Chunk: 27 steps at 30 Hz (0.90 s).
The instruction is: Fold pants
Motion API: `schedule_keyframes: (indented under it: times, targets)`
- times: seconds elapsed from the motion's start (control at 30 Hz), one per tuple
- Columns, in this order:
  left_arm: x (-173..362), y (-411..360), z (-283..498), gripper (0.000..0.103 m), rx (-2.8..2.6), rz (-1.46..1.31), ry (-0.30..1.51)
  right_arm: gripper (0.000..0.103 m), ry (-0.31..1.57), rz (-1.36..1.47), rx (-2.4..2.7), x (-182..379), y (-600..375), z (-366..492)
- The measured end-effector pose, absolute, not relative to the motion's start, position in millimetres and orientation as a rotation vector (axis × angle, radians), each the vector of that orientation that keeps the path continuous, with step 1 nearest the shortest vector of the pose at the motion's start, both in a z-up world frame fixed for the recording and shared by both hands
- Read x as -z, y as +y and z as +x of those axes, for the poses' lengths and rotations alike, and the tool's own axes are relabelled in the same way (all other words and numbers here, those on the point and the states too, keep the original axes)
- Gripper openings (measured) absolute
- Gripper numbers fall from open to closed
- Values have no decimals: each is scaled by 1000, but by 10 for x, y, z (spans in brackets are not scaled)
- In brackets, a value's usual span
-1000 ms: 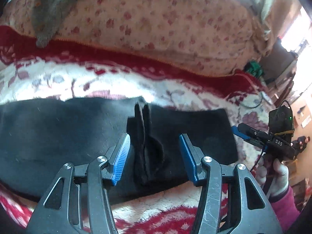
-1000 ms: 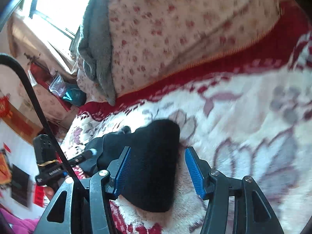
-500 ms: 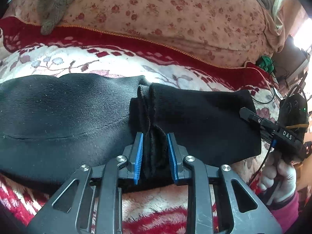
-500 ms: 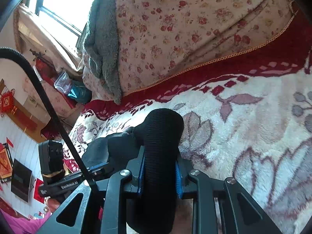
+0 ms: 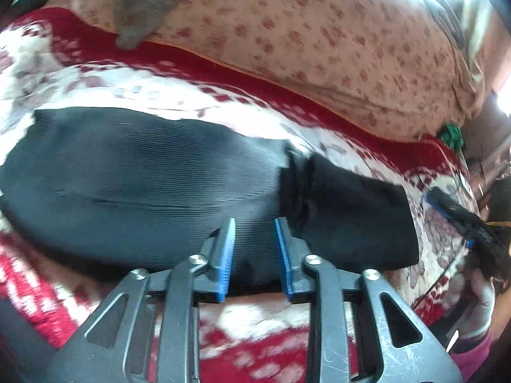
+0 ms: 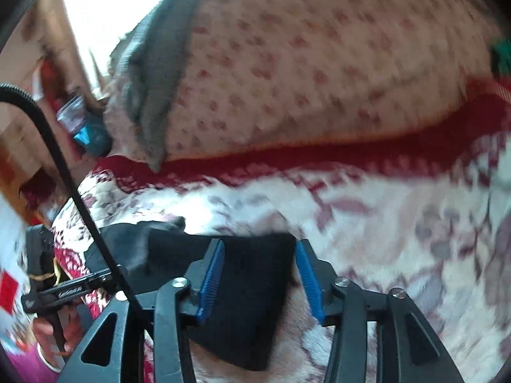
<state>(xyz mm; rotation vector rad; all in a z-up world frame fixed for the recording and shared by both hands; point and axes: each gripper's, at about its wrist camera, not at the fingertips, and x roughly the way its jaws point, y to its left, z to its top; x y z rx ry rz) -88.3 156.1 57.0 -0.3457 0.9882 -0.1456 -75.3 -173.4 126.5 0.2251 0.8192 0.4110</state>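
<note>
**Both grippers spread over the pants**

Left hand-held gripper [image 5: 254, 249]: slightly parted, empty. Right hand-held gripper [image 6: 259, 276]: wider, empty, straddling the folded end. Black ribbed knit pants [image 5: 143, 175] lie flat on red-and-cream floral bed blanket [image 5: 262, 316], likely for regrasping.

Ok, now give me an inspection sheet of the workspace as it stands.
Surface: red and white floral blanket, soft and uneven.
Job's things: black pants lie flat across the blanket, with a bunched ridge right of the middle.
Clutter: grey garment draped over the rose-print quilt behind.
Grippers: left gripper is over the pants, jaws slightly parted, grip unclear. The right gripper is open, straddling the pants' end.
Cables: black cable runs across the right wrist view, left of the gripper.
Surroundings: bright window, teal object at the bedside; blurred.
</note>
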Motion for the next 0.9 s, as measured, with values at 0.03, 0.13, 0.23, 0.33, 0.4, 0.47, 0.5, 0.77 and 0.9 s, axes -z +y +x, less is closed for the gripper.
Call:
schedule_keyframes:
  times: [0.03, 0.13, 0.23, 0.33, 0.4, 0.47, 0.5, 0.77, 0.9]
  targets:
    - [-591, 1660, -918, 42, 128, -361, 982, 55, 799, 205, -454, -1360, -1624, -762]
    - [-659, 1985, -1039, 48, 52, -412, 947, 55, 789, 188, -593, -1471, -1263, -712]
    - [-690, 2341, -1173, 48, -45, -462, 918, 55, 822, 187, -721, -1442, -825, -585]
    - [-666, 2649, -1280, 48, -120, -528, 900, 55, 840, 151, -824, -1399, -297, -452]
    - [-636, 2830, -1347, 48, -167, -570, 880, 55, 856, 102, -869, -1354, 50, -375]
    - [-600, 2974, -1398, 48, -208, -603, 865, 55, 872, 48, -926, -1309, 448, -313]
    - [-583, 3031, -1406, 48, -217, -624, 857, 55, 879, 14, -956, -1288, 673, -282]
    - [-373, 3276, -1390, 66, -226, -777, 820, 55, 940, -238, -1087, -1058, 1966, -32]
    - [-212, 3289, -1375, 66, -225, -793, 859, 55, 978, -360, -1114, -842, 2408, 75]
